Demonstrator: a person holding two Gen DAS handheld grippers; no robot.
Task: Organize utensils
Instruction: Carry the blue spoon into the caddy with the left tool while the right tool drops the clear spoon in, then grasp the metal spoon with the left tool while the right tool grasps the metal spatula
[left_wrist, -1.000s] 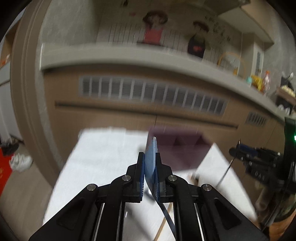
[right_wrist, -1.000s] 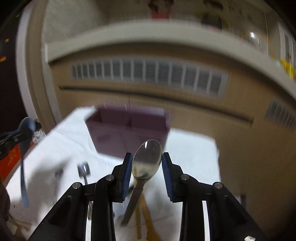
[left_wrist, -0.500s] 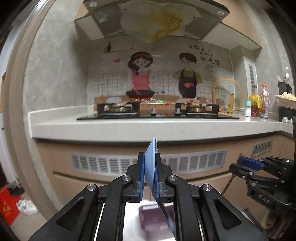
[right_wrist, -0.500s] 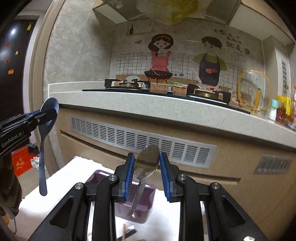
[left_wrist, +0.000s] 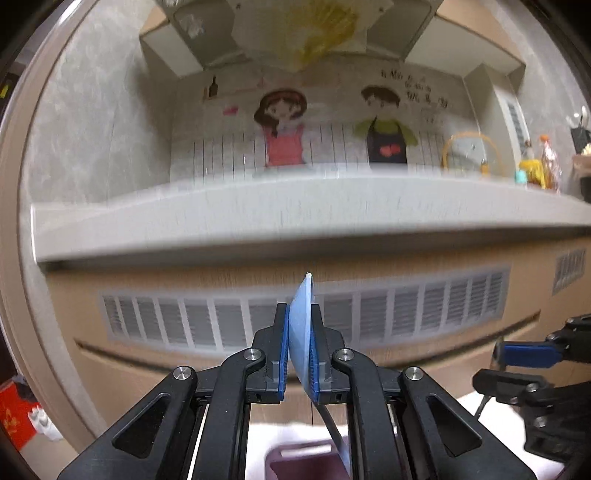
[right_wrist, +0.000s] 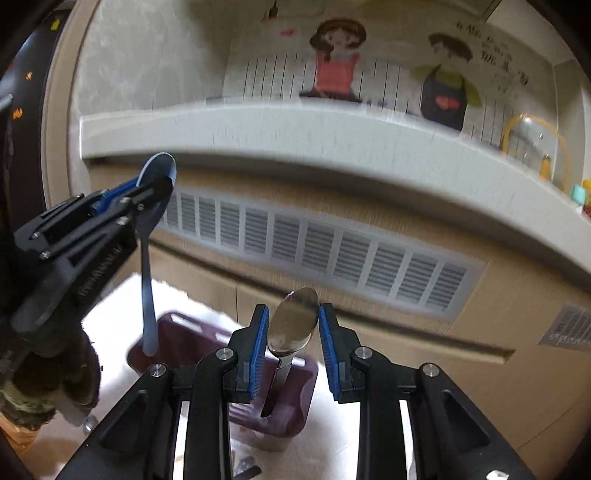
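My left gripper (left_wrist: 300, 347) is shut on the bowl of a blue plastic spoon (left_wrist: 302, 325), seen edge-on, its handle hanging down. In the right wrist view the same gripper (right_wrist: 147, 192) holds that blue spoon (right_wrist: 147, 280) above the left end of a purple utensil box (right_wrist: 207, 347). My right gripper (right_wrist: 291, 343) is shut on a metal spoon (right_wrist: 293, 321), bowl up, its handle hanging over the box. The box's top edge (left_wrist: 306, 461) shows at the bottom of the left wrist view. My right gripper also shows at the right there (left_wrist: 524, 365).
The box stands on a white cloth-covered table (right_wrist: 332, 443). Behind it runs a tan cabinet front with vent grilles (right_wrist: 317, 251) under a grey countertop (right_wrist: 295, 125). Small metal items lie on the cloth at the lower left (right_wrist: 88, 421).
Both views have tilted down again from level; the counter sits higher in frame and the purple box has come back under both held spoons. Both grips are unchanged.
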